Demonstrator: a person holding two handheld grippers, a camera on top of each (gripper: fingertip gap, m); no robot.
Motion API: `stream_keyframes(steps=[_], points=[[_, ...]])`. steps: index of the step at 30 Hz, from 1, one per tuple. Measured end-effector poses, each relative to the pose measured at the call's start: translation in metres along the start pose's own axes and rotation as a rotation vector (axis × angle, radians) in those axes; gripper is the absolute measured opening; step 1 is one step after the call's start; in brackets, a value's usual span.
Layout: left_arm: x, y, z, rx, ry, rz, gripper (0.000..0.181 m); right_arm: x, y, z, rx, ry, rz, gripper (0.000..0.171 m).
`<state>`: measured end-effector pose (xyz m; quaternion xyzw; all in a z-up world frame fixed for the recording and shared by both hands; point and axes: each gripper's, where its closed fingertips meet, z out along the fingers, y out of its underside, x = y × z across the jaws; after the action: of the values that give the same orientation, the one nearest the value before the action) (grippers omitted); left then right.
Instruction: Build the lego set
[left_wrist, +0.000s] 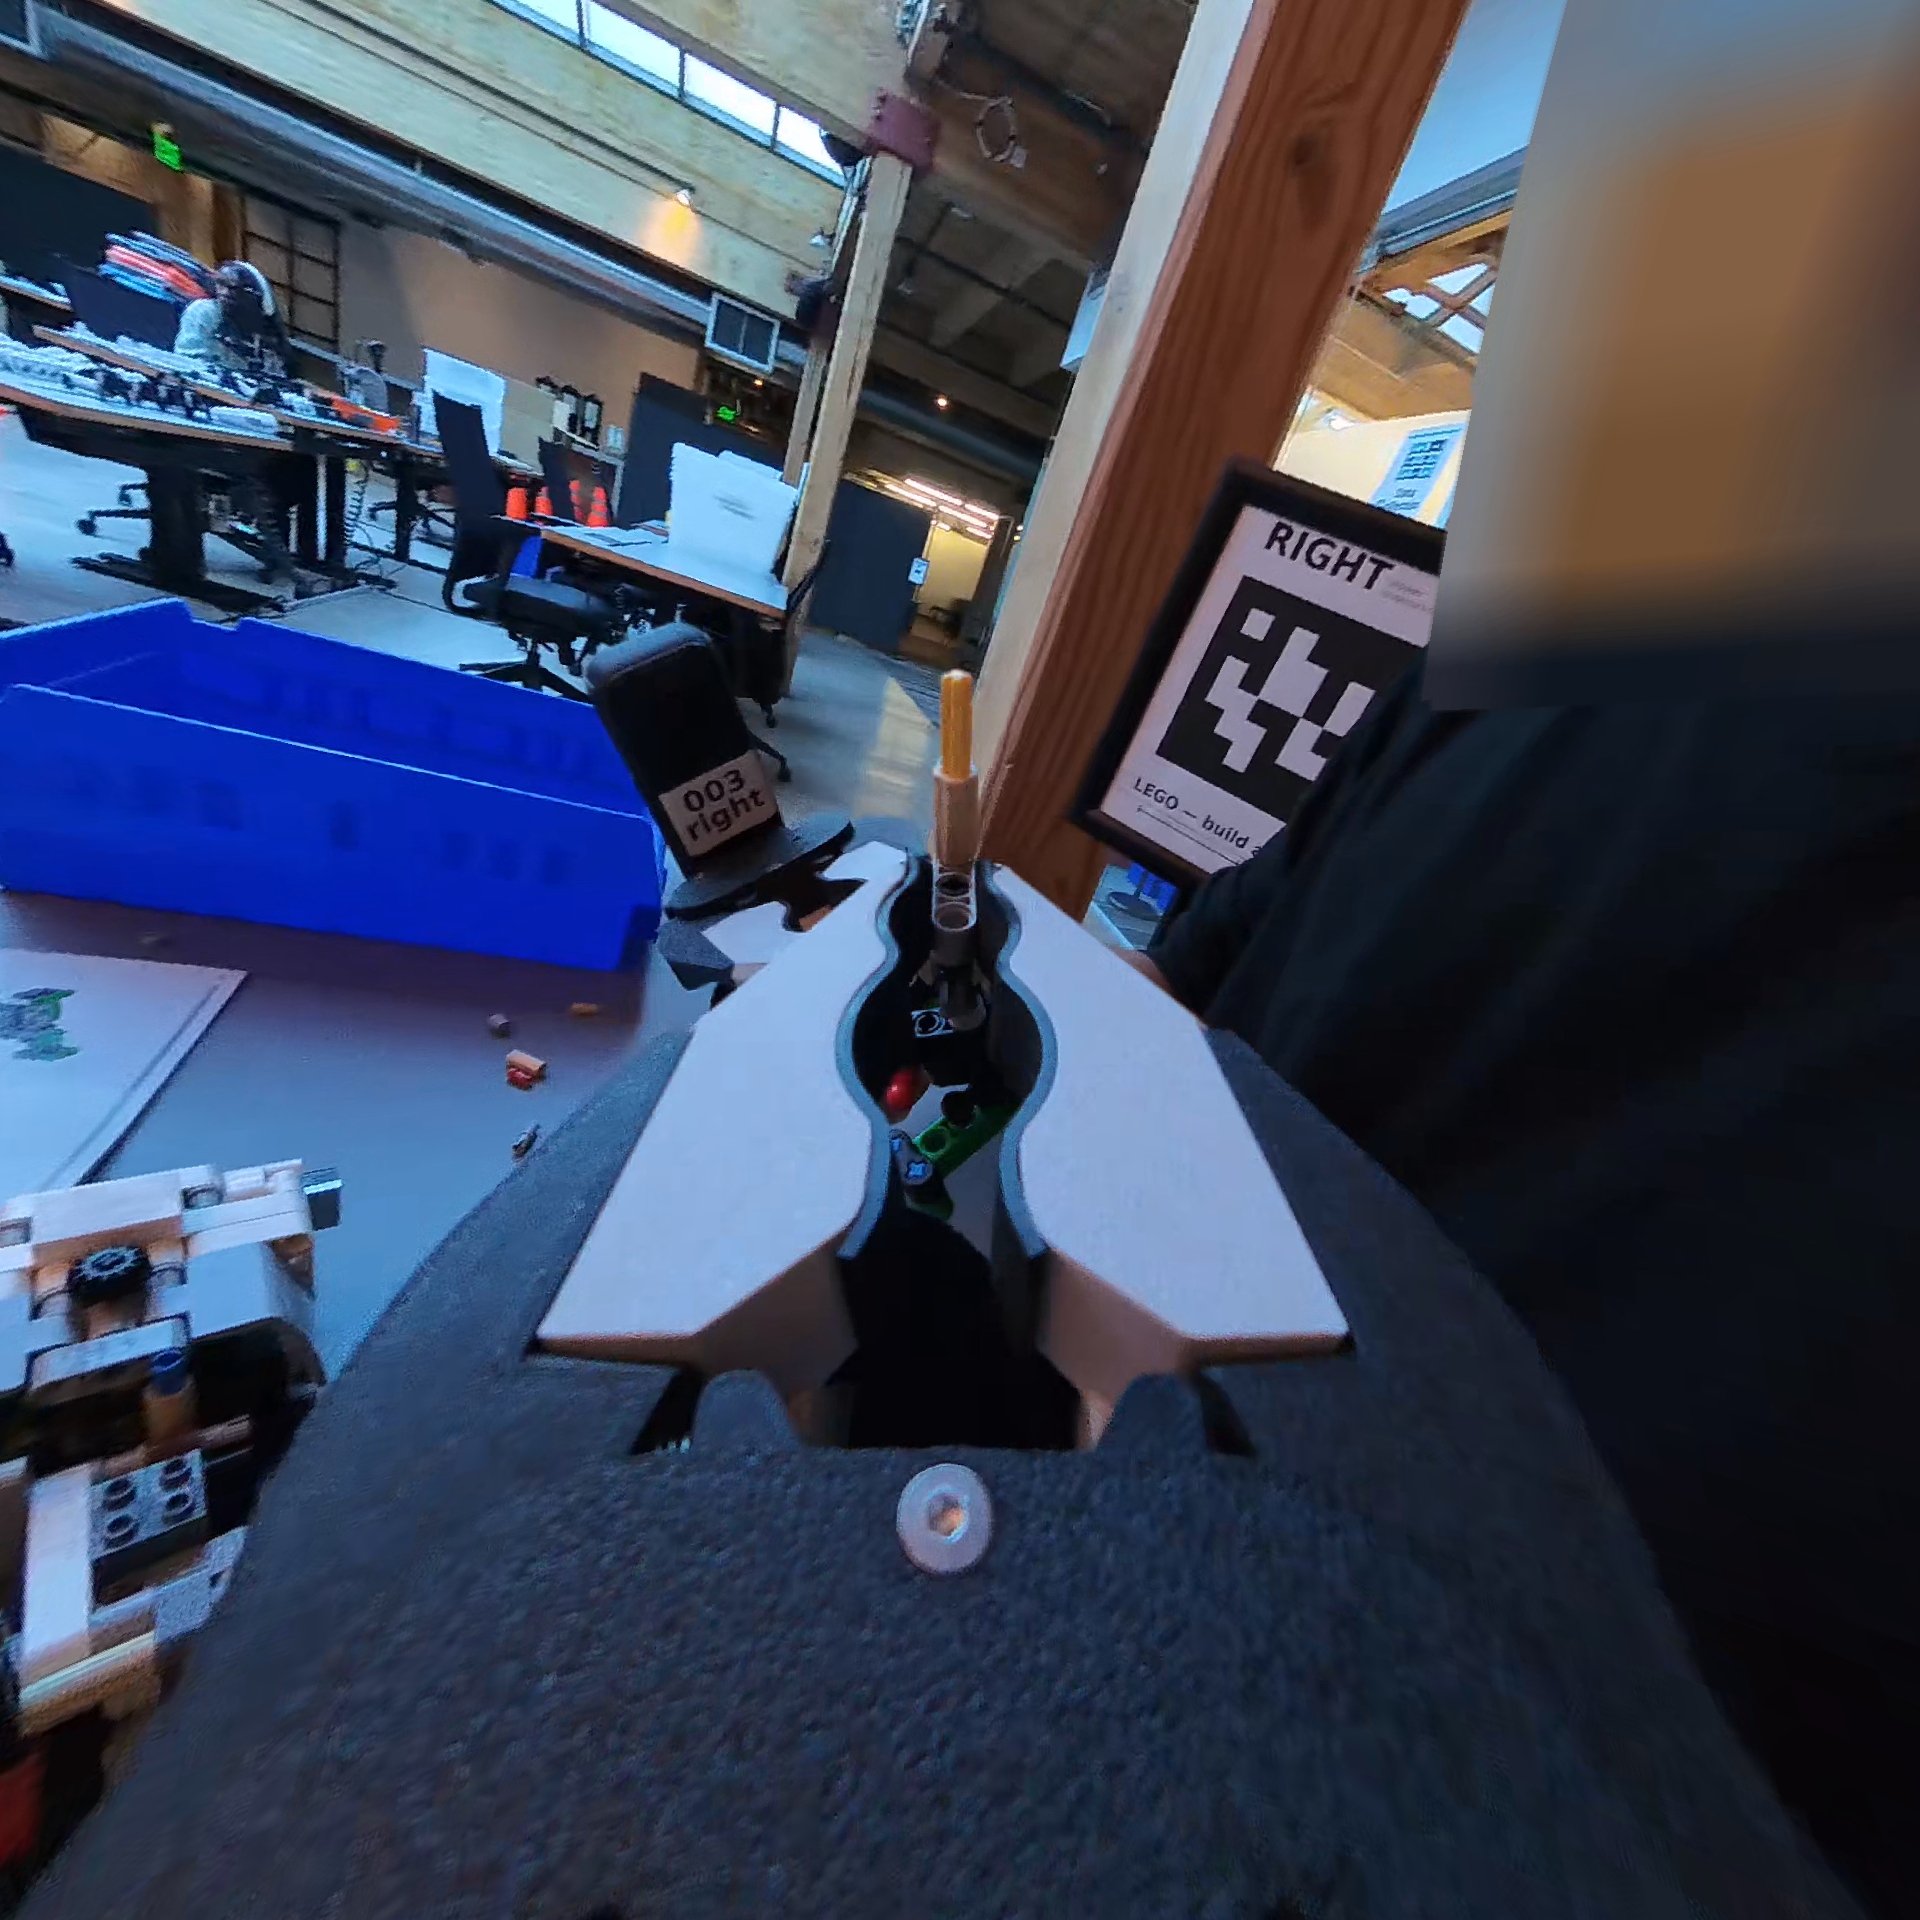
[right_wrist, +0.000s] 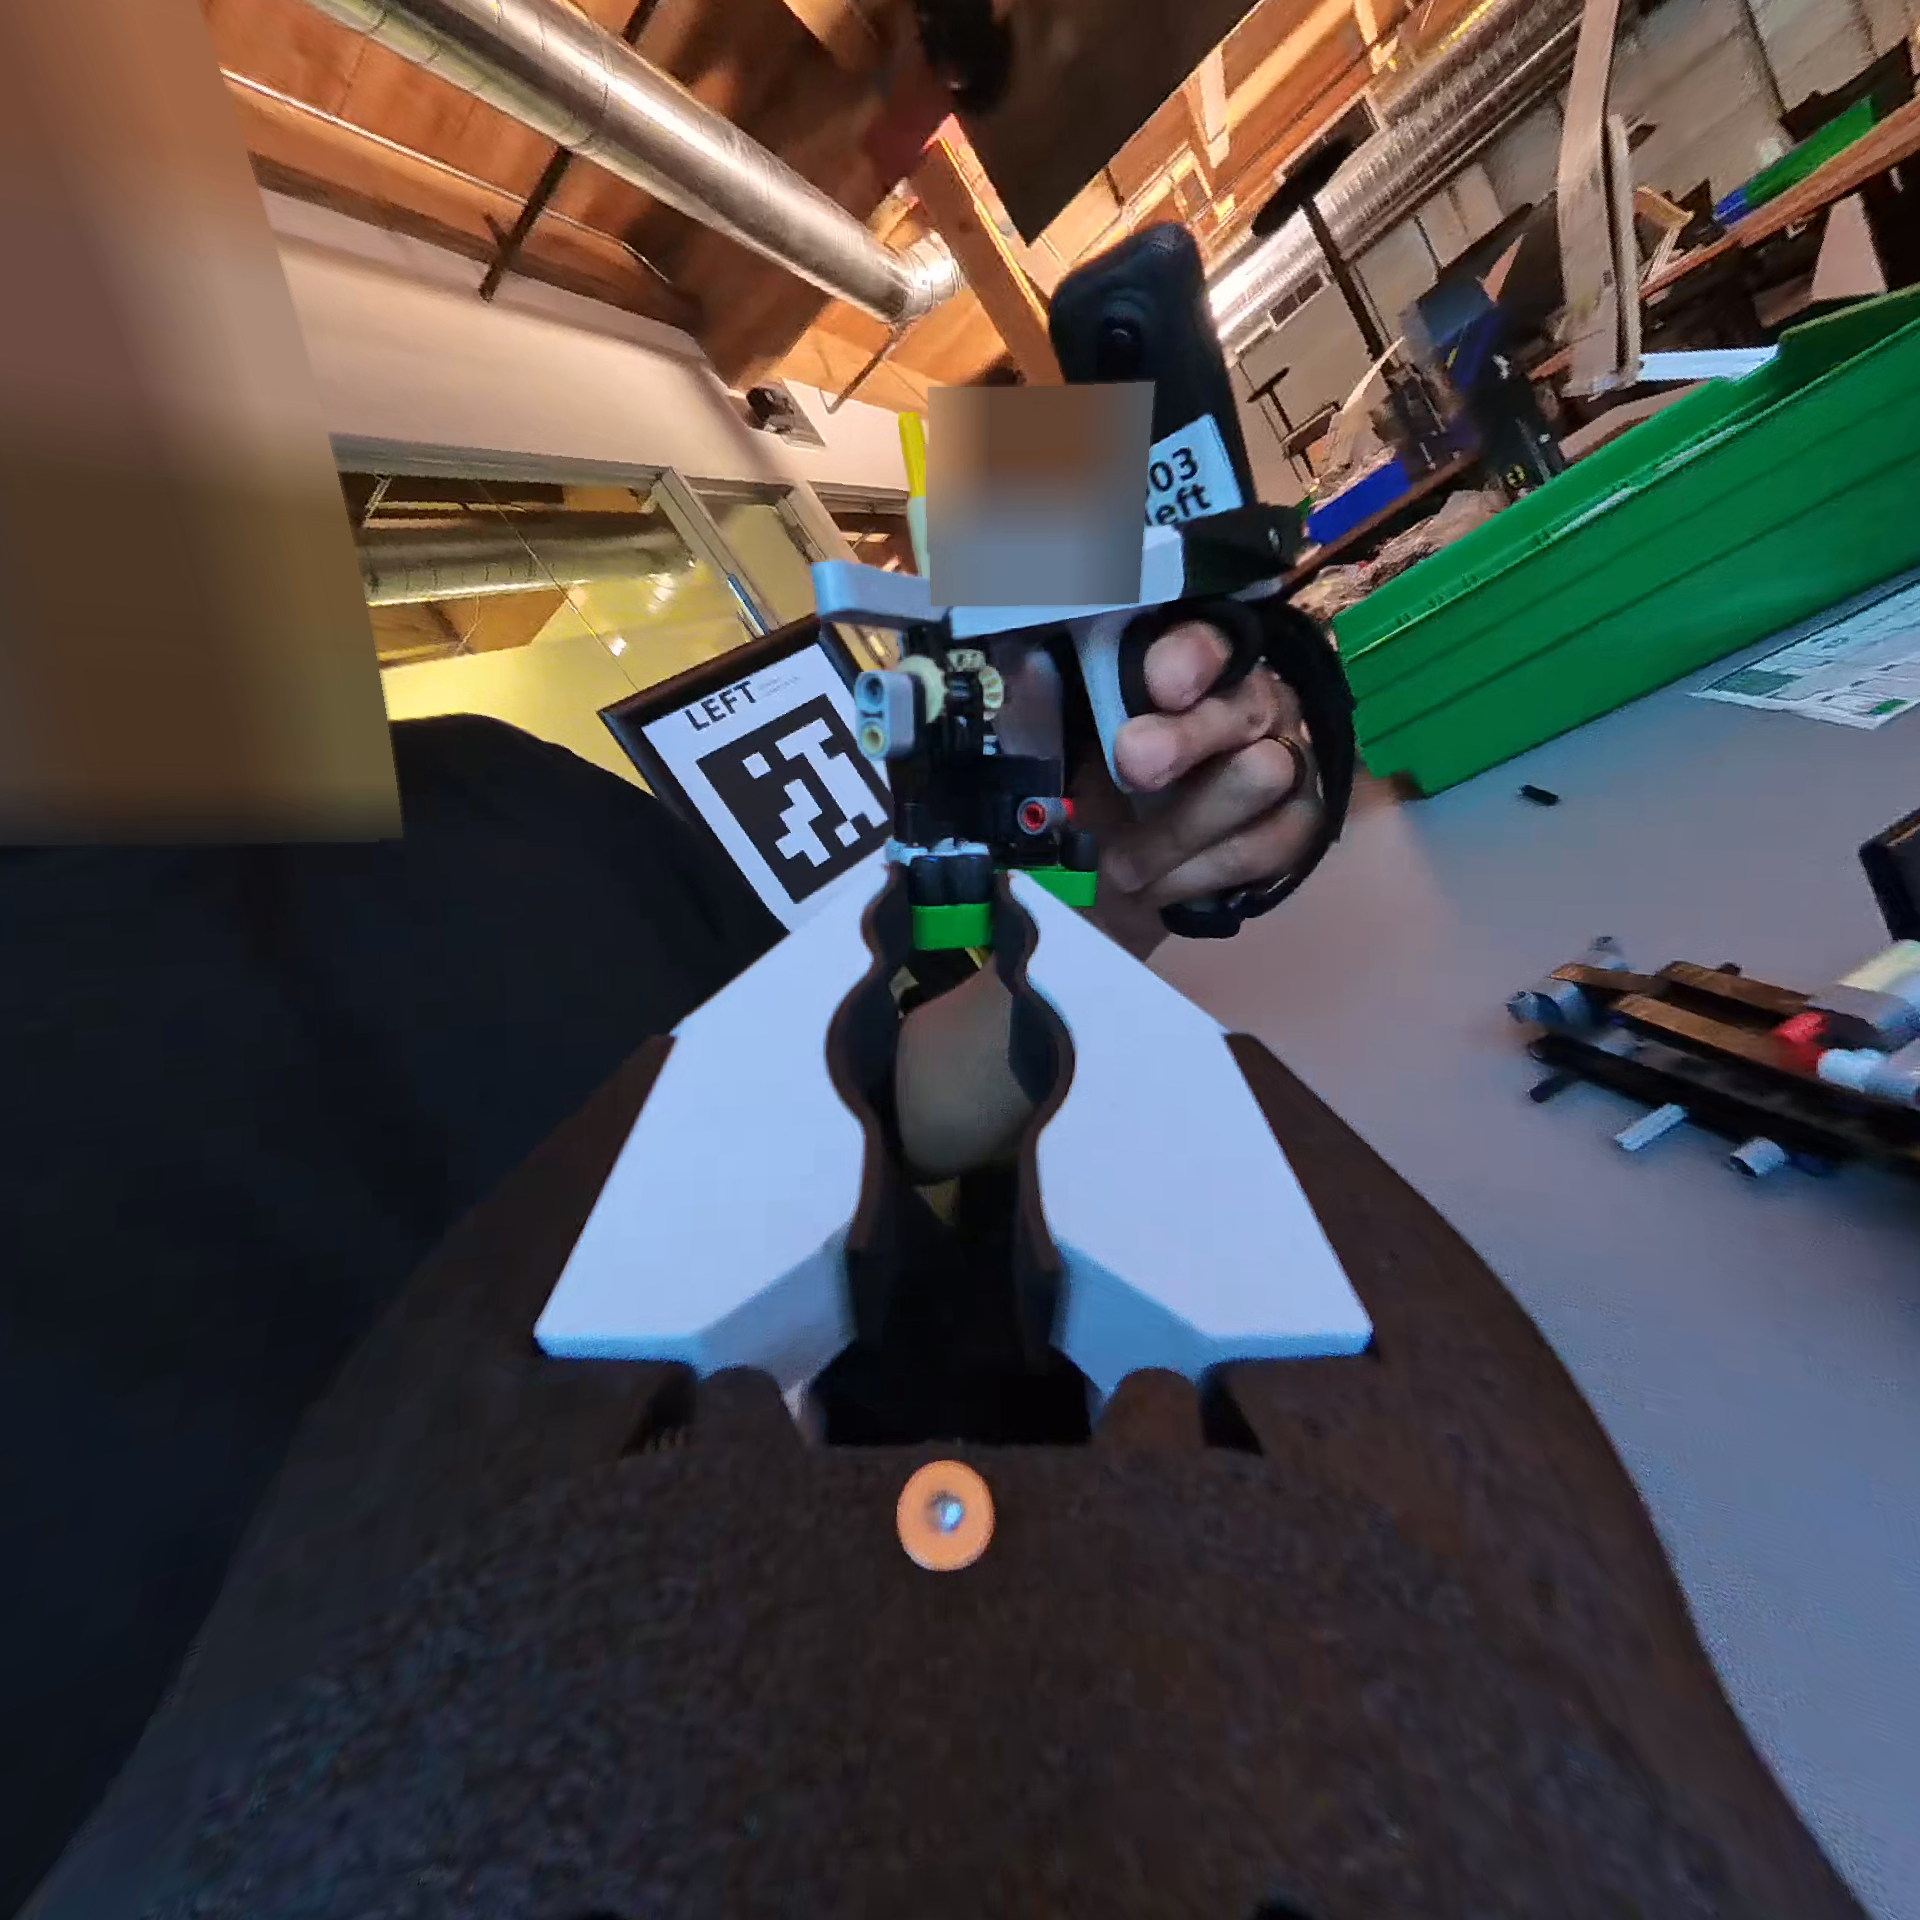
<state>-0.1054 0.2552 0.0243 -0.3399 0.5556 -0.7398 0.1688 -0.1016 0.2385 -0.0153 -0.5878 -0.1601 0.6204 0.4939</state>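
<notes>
The left gripper (left_wrist: 954, 883) has smooth matt pale fingers (left_wrist: 769, 1091) on a rough, grainy black body. The small lego assembly (right_wrist: 966, 790) it pinches is glossy plastic. Just left of that gripper, the blue bin (left_wrist: 312, 790) is smooth, slightly shiny plastic. Behind the gripper stands a wooden post (left_wrist: 1205, 416) with visible grain. Overhead, the duct (right_wrist: 665, 135) is ribbed bare metal.

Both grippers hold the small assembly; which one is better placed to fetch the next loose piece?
Probably the right gripper: its jaws pinch only the green brick at the end, while the left gripper holds the assembly higher up.
</notes>
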Motion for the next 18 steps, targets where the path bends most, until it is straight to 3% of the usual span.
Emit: stream_keyframes(steps=[4,10,18], points=[[-0.016,0.003,-0.005,-0.014,-0.117,0.001,0.005,0.017,0.0,-0.002,0.018,0.148,-0.081,0.014],[-0.053,0.009,-0.017,-0.036,-0.463,-0.01,0.005,0.055,-0.006,-0.012,-0.014,0.673,-0.434,0.014],[-0.068,0.018,-0.021,0.0,-0.66,-0.094,0.005,0.076,-0.005,-0.024,-0.256,1.191,-0.943,0.015]])
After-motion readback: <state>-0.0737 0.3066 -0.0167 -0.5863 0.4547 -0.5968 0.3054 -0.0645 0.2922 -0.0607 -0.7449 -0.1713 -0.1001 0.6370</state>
